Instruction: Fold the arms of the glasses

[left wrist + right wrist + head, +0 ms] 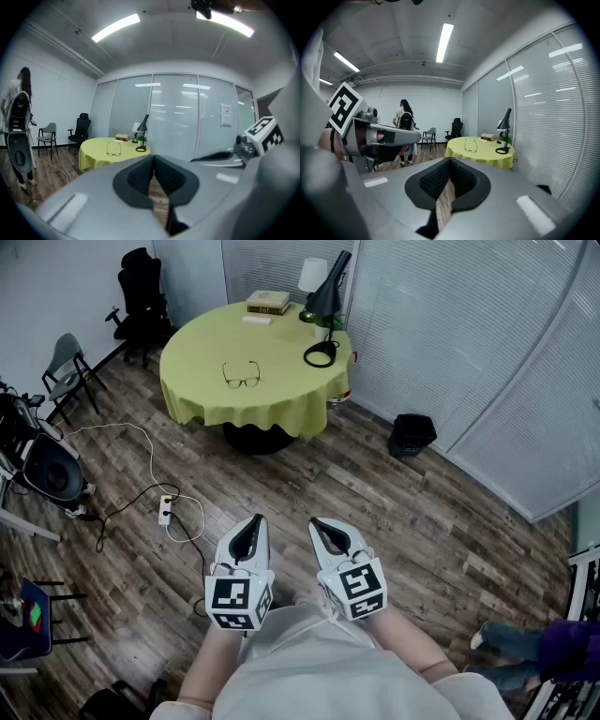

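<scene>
A pair of dark-framed glasses (242,377) lies with arms spread on a round table (202,395) draped in a yellow-green cloth, far ahead across the room. They show small in the left gripper view (113,149) and the right gripper view (471,146). My left gripper (256,519) and right gripper (317,522) hover side by side over the wooden floor, close to my body and well short of the table. Both are shut with nothing held; in their own views the left gripper's (153,159) and the right gripper's (449,161) pads meet at the tip.
On the table stand a black desk lamp (323,296) and stacked books (268,302). A black bin (412,434) sits right of the table, a power strip with cable (166,511) on the floor to its left. Chairs (142,296) stand at the back left. A person (404,126) stands farther off.
</scene>
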Available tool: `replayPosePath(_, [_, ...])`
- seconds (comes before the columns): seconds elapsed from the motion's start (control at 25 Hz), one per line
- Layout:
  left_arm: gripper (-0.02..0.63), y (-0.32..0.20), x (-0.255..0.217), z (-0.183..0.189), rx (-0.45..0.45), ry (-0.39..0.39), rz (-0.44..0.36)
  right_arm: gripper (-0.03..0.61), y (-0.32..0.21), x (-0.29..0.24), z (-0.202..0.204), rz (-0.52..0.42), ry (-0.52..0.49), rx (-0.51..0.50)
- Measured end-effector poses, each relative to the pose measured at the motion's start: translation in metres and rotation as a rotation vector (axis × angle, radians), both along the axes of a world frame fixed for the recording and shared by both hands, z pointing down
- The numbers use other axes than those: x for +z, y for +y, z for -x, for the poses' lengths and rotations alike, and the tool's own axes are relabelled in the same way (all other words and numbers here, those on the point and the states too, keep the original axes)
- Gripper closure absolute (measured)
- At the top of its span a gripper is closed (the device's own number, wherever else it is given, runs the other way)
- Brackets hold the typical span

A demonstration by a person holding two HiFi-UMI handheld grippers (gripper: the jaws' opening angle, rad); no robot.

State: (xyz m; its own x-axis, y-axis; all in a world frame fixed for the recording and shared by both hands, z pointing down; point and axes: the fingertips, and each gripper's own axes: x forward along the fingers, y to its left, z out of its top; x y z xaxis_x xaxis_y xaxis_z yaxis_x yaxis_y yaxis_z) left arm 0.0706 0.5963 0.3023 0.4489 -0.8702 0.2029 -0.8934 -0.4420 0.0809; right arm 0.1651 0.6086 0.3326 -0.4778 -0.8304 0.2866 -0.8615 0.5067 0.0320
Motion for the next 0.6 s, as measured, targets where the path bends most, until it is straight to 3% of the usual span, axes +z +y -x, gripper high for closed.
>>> replayPosePath(0.6, [0.607,-0.014,0.022,-0.008,-0.012,-0.009,0.039,0.580,-0.015,0.018,-0.014,0.011,0.018,0.017])
